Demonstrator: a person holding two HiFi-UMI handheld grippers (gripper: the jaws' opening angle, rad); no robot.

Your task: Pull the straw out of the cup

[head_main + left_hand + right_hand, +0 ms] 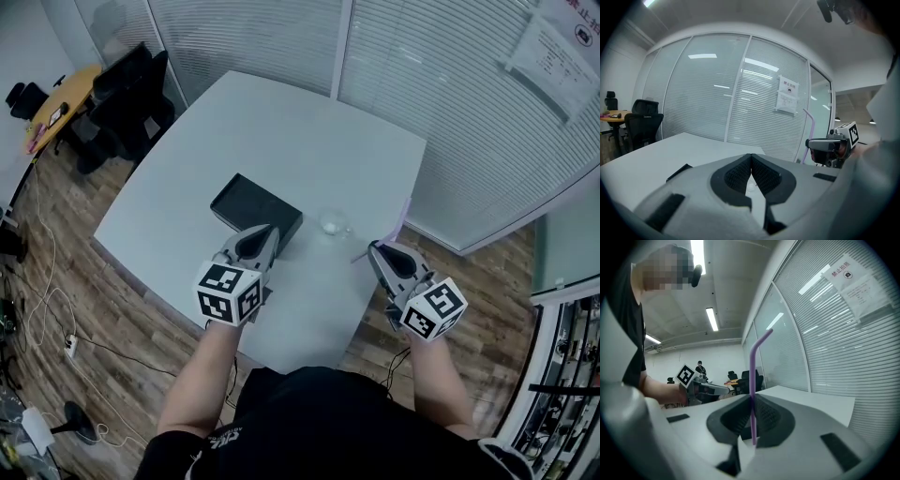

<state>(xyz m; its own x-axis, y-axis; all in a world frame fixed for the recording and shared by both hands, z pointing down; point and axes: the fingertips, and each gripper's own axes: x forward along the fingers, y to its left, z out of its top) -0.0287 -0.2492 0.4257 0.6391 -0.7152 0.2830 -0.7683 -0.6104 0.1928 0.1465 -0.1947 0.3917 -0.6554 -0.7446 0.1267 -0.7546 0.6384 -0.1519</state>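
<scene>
Your right claw (752, 398) is clamped on the straw (752, 371), which looks clear of the cup (333, 223) at frame centre, and your left claw (751, 158) sits closed and empty, so next probably set the straw on the worktop (281, 131).

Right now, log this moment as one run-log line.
right gripper: shut on straw | straw: out of cup | left gripper: shut, empty | cup: standing on table
</scene>
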